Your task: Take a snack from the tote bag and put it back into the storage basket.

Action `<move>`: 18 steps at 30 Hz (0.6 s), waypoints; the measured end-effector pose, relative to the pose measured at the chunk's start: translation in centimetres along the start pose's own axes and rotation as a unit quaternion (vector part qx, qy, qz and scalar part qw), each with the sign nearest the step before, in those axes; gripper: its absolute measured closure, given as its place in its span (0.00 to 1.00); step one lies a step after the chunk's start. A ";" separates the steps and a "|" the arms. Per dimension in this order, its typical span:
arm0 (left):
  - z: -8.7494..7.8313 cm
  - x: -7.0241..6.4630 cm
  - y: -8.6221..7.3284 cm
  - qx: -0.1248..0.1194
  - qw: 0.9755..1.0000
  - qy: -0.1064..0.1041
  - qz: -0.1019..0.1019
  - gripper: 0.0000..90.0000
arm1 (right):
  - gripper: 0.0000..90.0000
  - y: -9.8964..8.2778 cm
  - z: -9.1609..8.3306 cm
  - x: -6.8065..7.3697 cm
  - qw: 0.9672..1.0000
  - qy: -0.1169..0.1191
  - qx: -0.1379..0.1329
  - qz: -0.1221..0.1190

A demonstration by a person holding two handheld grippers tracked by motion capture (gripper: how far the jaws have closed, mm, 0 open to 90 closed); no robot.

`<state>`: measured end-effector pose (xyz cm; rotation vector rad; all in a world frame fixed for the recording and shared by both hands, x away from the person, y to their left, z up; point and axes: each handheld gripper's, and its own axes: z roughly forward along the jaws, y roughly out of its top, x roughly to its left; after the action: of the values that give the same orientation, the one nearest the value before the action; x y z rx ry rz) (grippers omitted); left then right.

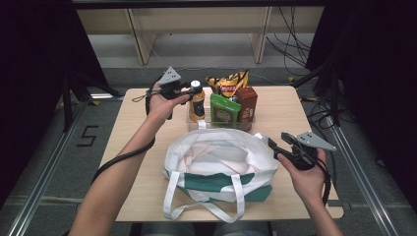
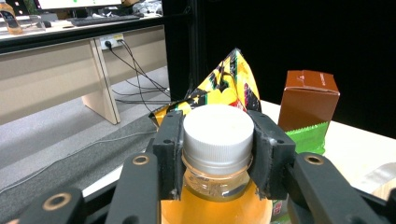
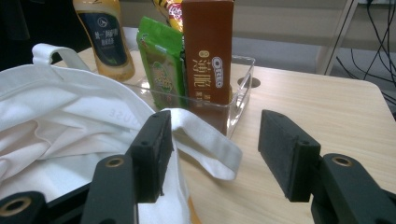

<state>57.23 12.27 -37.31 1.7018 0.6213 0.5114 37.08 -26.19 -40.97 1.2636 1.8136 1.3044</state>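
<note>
We see a pale wooden table (image 1: 285,113) on a grey floor, desks and cables beyond. At twelve o'clock, in a clear tray (image 3: 243,81), stands the orange juice bottle (image 1: 197,104), white-capped; our left gripper (image 2: 218,154) clamps its neck. Our right gripper (image 3: 212,154) gapes by the white tote bag (image 1: 216,157).

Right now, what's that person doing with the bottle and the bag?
The left gripper is clamped on the white cap of an orange drink bottle standing in a clear tray with snacks. The right gripper is open beside the rim of the white bag, one jaw inside. The bag sits open, ready for packing.
</note>
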 end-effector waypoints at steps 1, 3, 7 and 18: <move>0.0 0.0 -0.1 0.001 1.000 0.000 0.001 0.65 | 0.50 0.0 0.0 0.0 1.000 0.000 0.000 -0.001; 0.0 0.0 -0.2 0.004 1.000 0.000 0.000 0.65 | 0.50 0.0 0.0 -0.2 1.000 0.001 -0.003 -0.012; 0.0 0.1 -0.5 0.005 1.000 0.001 0.001 0.65 | 0.50 -0.1 0.2 -0.1 1.000 0.006 -0.003 -0.007; 0.2 0.0 -1.6 0.017 1.000 0.000 0.000 0.65 | 0.50 -0.1 0.1 0.0 1.000 0.004 0.002 -0.006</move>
<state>57.15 12.34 -38.90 1.7335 0.6328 0.5030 37.13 -26.18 -41.13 1.2498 1.8266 1.3030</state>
